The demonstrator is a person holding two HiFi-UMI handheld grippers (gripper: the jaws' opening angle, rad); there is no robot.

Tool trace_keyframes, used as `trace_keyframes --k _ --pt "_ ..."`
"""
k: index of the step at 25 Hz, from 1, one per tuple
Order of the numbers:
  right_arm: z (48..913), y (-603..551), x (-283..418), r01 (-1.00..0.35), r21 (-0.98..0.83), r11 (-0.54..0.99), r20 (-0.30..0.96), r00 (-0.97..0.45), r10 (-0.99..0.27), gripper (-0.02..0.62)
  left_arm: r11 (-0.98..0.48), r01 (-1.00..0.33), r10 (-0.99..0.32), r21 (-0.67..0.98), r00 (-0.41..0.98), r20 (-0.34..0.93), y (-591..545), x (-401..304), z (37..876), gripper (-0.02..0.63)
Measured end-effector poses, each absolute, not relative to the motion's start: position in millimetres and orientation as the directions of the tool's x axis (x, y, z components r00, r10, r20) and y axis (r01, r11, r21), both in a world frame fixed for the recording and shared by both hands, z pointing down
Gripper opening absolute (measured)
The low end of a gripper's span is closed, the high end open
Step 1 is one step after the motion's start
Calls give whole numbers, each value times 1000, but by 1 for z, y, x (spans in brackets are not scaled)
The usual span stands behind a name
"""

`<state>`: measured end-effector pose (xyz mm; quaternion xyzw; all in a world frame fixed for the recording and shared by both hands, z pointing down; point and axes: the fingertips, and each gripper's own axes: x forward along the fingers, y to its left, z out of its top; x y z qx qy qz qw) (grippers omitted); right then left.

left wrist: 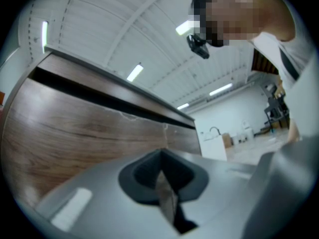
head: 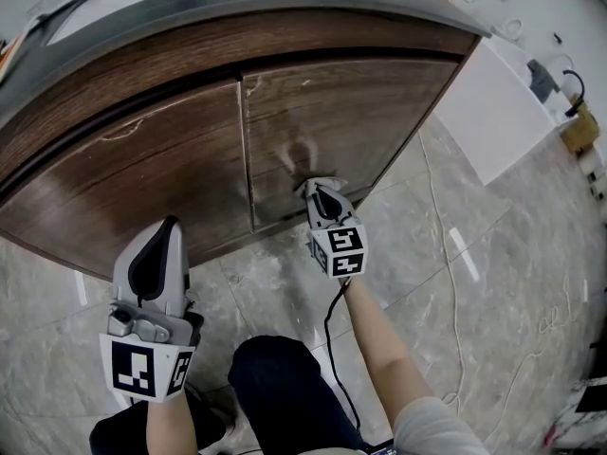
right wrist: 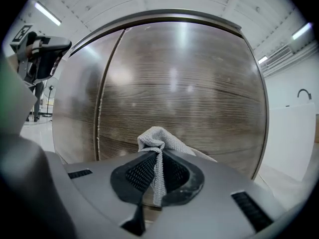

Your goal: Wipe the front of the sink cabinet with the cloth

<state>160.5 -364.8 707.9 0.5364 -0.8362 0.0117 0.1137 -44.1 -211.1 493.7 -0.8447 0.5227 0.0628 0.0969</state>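
Right gripper (right wrist: 157, 179) pinches the grey cloth (right wrist: 159, 139) at the cabinet door (head: 353, 112). Left gripper (left wrist: 162, 184) hangs clenched on nothing.

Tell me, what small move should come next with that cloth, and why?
Probably slide the right gripper upward along the right cabinet door, cloth pressed to the wood. Its fingers are shut on the grey cloth low at that door, beside the centre seam, so most of the panel lies above it.

No readable text, label, brand or number appears anywhere in these views
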Motion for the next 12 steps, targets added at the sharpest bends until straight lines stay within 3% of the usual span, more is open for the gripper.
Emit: trace_keyframes --k 12 --pt "716 -394 244 -944 155 293 215 -257 -942 21 -436 -893 -877 -108 449 -172 -215 -40 510 6"
